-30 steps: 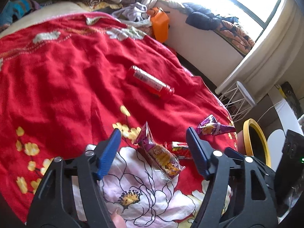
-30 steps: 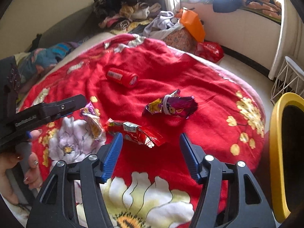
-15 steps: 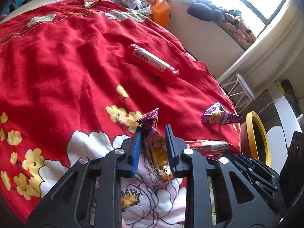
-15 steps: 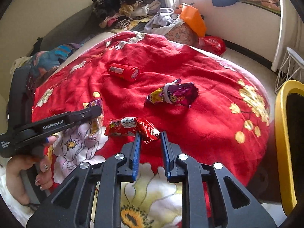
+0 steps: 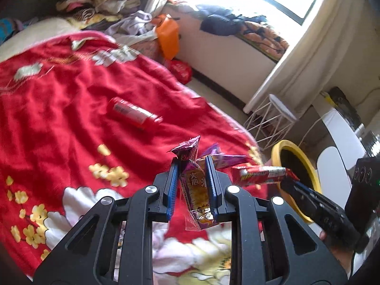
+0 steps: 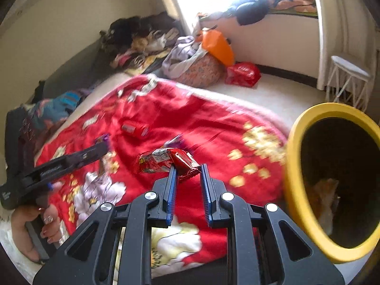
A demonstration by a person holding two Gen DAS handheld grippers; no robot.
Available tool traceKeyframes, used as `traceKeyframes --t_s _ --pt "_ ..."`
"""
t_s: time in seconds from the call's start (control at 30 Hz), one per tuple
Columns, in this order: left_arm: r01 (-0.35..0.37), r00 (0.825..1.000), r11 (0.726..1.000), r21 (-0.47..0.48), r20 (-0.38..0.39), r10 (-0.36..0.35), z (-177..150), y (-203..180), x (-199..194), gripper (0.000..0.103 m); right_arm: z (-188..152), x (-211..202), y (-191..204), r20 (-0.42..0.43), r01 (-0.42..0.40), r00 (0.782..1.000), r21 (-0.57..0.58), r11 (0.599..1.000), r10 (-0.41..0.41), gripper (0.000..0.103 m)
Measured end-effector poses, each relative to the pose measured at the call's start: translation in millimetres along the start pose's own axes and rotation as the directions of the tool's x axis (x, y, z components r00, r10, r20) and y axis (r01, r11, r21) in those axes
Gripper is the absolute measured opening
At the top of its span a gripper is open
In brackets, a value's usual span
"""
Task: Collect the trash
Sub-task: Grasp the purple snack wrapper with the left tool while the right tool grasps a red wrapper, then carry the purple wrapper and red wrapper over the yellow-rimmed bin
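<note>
My left gripper [image 5: 191, 163] is shut on a purple snack wrapper [image 5: 193, 185] and holds it above the red blanket [image 5: 59, 123]. My right gripper [image 6: 187, 168] is shut on a red snack wrapper [image 6: 163, 160], also lifted; this wrapper shows in the left wrist view [image 5: 261, 173] near the yellow-rimmed bin [image 5: 306, 166]. The bin [image 6: 294, 166] stands at the bed's right with some trash inside. A second purple wrapper [image 5: 228, 159] and a red can [image 5: 135, 114] lie on the blanket. The can [image 6: 135, 129] also shows in the right wrist view.
A white wire stool [image 5: 273, 118] stands beyond the bin. An orange bag [image 6: 218, 46], a red bag [image 6: 242, 73] and heaps of clothes [image 6: 142, 40] lie at the bed's far end. A window sill with clothes [image 5: 237, 23] is behind.
Both grippers closed on their wrappers and lifted them off the blanket. Both moved right, toward the yellow bin.
</note>
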State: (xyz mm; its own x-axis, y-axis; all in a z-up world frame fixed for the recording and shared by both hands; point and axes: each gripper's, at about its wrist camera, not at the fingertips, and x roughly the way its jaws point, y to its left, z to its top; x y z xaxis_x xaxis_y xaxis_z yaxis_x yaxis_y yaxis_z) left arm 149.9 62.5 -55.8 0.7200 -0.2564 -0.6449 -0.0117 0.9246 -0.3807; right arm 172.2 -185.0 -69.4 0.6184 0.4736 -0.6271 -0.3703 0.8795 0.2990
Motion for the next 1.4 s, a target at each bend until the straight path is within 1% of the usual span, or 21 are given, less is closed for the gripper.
traceKeyframes --t_s 0.27,0.6,1.03,1.4 --pt "0.041 0.999 0.998 0.051 0.023 -0.043 4 -30 -7 0.017 8 -29 -35 0.083 0.070 0.994 0.074 0.995 -0.076 0.019" --pt "0.096 0.995 0.987 0.125 0.026 -0.100 1 -68 -10 0.017 10 -54 -73 0.137 0.127 0.979 0.158 0.979 -0.149 0.019" --pt "0.147 0.988 0.970 0.193 0.008 -0.151 -7 -110 -4 0.017 5 -76 -109 0.169 0.198 0.956 0.234 0.952 -0.240 0.019" --pt "0.190 0.981 0.944 0.268 -0.022 -0.191 -12 -152 12 0.017 -1 -92 -145 0.172 0.274 0.925 0.312 0.910 -0.338 0.019"
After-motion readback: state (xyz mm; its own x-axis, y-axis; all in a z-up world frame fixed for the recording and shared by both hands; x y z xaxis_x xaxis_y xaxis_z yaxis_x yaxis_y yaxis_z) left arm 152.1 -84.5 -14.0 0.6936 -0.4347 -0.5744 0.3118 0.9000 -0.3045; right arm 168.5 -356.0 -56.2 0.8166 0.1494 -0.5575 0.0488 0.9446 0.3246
